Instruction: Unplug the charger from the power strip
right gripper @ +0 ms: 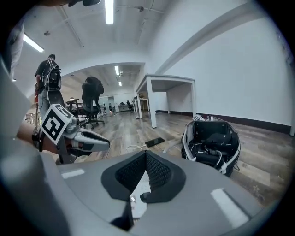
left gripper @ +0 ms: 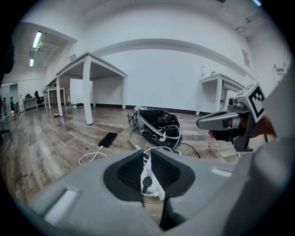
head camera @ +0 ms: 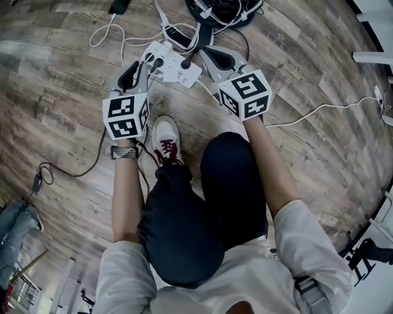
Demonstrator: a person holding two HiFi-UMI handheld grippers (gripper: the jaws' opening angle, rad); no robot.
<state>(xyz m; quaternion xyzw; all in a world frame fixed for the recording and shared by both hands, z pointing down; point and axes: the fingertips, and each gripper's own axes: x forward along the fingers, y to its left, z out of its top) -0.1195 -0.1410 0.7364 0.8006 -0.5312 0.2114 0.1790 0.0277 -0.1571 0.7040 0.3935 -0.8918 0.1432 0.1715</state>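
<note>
Pwr strip (head camera: 178, 68) on floor, below & btwn L gripper (head camera: 139, 66), R gripper (head camera: 207, 55)

The power strip (head camera: 178, 68) lay on the floor (head camera: 295, 73), just ahead of the person's shoe (head camera: 166, 136). A phone (head camera: 118, 6) lay beyond it to the left and a bag (head camera: 224, 11) beyond it to the right. A cable (head camera: 107, 30) ran from the phone toward the strip.

This is looking like an open-plan office or lab workspace. Wood-look plank flooring (head camera: 295, 80) is running right up to plain white walls (left gripper: 175, 78). White tables (right gripper: 154, 92) are standing well apart, and strip lights (right gripper: 109, 11) are glowing on the ceiling. Far back, people (right gripper: 48, 78) are standing among rolling office chairs (right gripper: 93, 117). An open bag (right gripper: 212, 143) of cabled gear is lying on the floor.
</note>
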